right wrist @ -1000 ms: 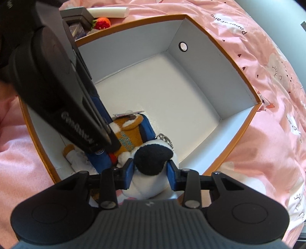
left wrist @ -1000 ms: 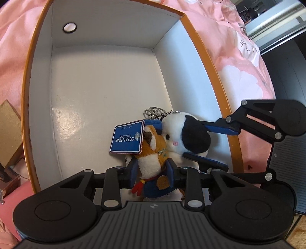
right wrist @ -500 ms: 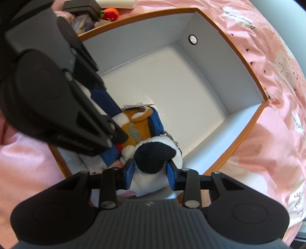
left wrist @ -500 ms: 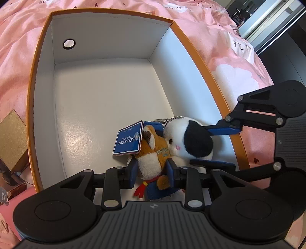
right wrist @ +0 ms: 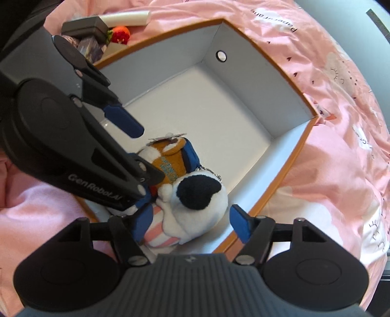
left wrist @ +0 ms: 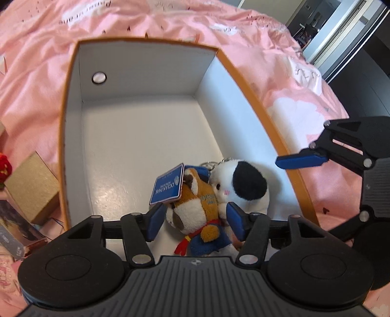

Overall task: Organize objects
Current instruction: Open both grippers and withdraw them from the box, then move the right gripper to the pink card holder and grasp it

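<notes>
A brown plush toy (left wrist: 192,209) with a blue tag (left wrist: 167,187) lies in the near right corner of a white box with an orange rim (left wrist: 243,80). A white plush with a black patch (left wrist: 243,185) leans against it. My left gripper (left wrist: 196,220) straddles the brown plush (right wrist: 170,158), its jaws opening and its pads off the toy. My right gripper (right wrist: 192,224) hangs over the white plush (right wrist: 197,195), jaws opening, with the toy lying loose between them. One blue finger of the right gripper (left wrist: 302,161) reaches over the box rim (right wrist: 292,170).
The box sits on pink bedding (left wrist: 146,22). Left of it lie a gold carton (left wrist: 31,178) and some printed packs. Past the far side are a red strawberry toy (right wrist: 120,34), a black case (right wrist: 85,26) and a white tube (right wrist: 126,18). A dark floor (left wrist: 360,80) lies off the bed.
Both grippers have spread their jaws and let go of the plush toys, which now rest on the box floor. Both have lifted and drawn back a little.
</notes>
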Tool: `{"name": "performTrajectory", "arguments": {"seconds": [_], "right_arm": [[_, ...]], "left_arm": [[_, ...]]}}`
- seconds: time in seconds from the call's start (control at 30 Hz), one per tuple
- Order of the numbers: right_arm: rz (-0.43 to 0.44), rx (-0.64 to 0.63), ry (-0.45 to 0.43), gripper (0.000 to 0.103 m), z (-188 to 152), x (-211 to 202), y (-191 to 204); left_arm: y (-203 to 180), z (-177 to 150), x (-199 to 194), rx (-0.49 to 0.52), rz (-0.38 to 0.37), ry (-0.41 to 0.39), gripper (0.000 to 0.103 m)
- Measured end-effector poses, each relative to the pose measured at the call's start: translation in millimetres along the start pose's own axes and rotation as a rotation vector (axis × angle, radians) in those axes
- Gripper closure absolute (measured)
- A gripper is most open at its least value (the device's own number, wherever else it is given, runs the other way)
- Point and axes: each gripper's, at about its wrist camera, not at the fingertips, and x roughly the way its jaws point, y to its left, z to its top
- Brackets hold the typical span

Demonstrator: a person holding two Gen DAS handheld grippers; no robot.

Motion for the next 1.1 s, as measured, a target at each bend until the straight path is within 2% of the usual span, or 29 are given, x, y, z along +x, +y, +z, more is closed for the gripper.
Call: {"name": "performTrajectory", "arguments": {"seconds": [0.13, 0.17, 0.27, 0.43, 0.53, 0.67, 0.77, 0.87, 1.0, 1.1], "right_arm": [[-0.037, 0.029, -0.011, 0.032, 0.5, -17.3, 12.9], [-0.047, 0.048, -0.017, 0.032, -9.4, -23.6, 26.9], [-0.074, 0.127, -0.046, 0.032, 2.7, -20.9, 27.1], [-0.157, 0.332, -0.186, 0.032, -2.4, -47.7, 43.6], [-0.149, 0.463, -0.300, 0.032, -4.8, -63.8, 56.4], [-0.143, 0.539, -0.395, 0.032, 8.1, -64.2, 74.7], [-0.166, 0.546, -0.458, 0.032, 16.7, -67.8, 97.3], [-0.178, 0.570, -0.490, 0.032, 25.9, -72.4, 119.6], [-0.146, 0.604, -0.504, 0.033, 40.4, -67.5, 141.9], [-0.109, 0.606, -0.499, 0.041, 52.4, -62.1, 158.9]], "left_arm": [[-5.2, -4.5, -24.5, 0.028, 0.036, -0.085, 0.034], [-9.3, -4.6, -30.0, 0.038, 0.053, -0.115, 0.033], [-10.3, -7.7, -54.0, 0.052, 0.057, -0.195, 0.032], [-14.0, -9.7, -82.9, 0.071, 0.056, -0.288, 0.031], [-12.4, -16.0, -97.8, 0.095, 0.076, -0.330, 0.031], [-2.1, -26.4, -113.0, 0.108, 0.122, -0.365, 0.032], [11.2, -35.8, -122.9, 0.103, 0.158, -0.375, 0.032], [31.5, -45.5, -131.8, 0.051, 0.141, -0.361, 0.033], [55.5, -56.5, -141.4, 0.006, 0.138, -0.326, 0.037], [75.8, -60.9, -146.6, -0.016, 0.117, -0.273, 0.039]]}}
